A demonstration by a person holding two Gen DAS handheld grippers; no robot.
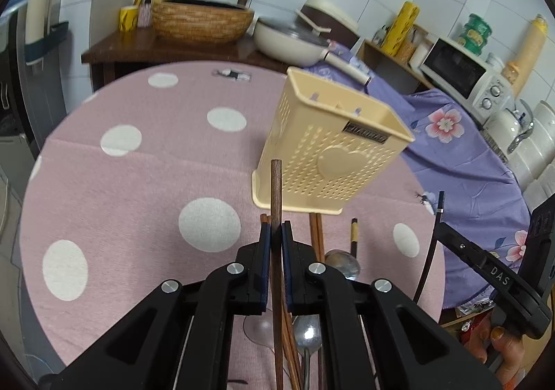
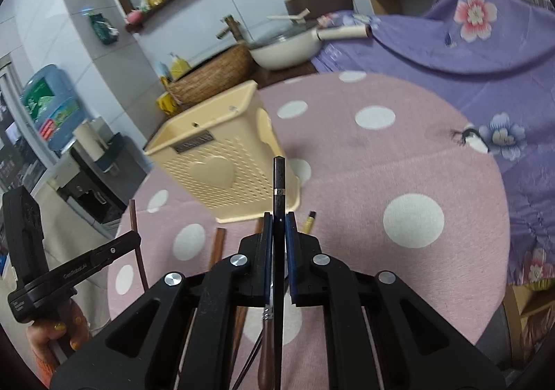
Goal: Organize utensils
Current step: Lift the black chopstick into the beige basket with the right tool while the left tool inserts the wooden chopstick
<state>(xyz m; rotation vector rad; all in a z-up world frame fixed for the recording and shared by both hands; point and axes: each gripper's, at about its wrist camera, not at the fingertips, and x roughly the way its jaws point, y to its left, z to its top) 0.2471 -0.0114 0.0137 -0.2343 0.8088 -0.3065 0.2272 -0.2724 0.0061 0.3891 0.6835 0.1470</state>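
**Two chopsticks clamped, one in each gripper, before the cream holder**

Two grippers each hold a single chopstick near the cream utensil holder [image 1: 326, 144], a perforated plastic caddy with a raised heart on its side, standing on the pink polka-dot tablecloth [image 1: 121, 202]. The holder serves as the landmark here.

The left gripper [image 1: 276, 230] has its fingers pressed together on a brown wooden chopstick [image 1: 276, 189], whose tip rises in front of the holder's lower left corner. The right gripper [image 2: 279, 222] has its fingers closed on a black chopstick [image 2: 278, 178] with a thin metal band near its upper end; that tip stands in front of the holder's lower right side in the right wrist view.

On the cloth just in front of the holder's base lie more utensils: a pair of brown chopsticks [image 1: 317, 234], a black chopstick with a yellow band [image 1: 353, 234], and two metal spoons [image 1: 341, 263] closer to the camera, partly hidden behind the left gripper.

Beyond the holder, a cream frying pan [image 1: 291, 40] with a glass lid and a woven basin [image 1: 203, 20] sit on a dark wooden counter. To the holder's right, a purple floral cloth [image 1: 461, 154] covers another surface, and a white microwave [image 1: 464, 72] stands past it.
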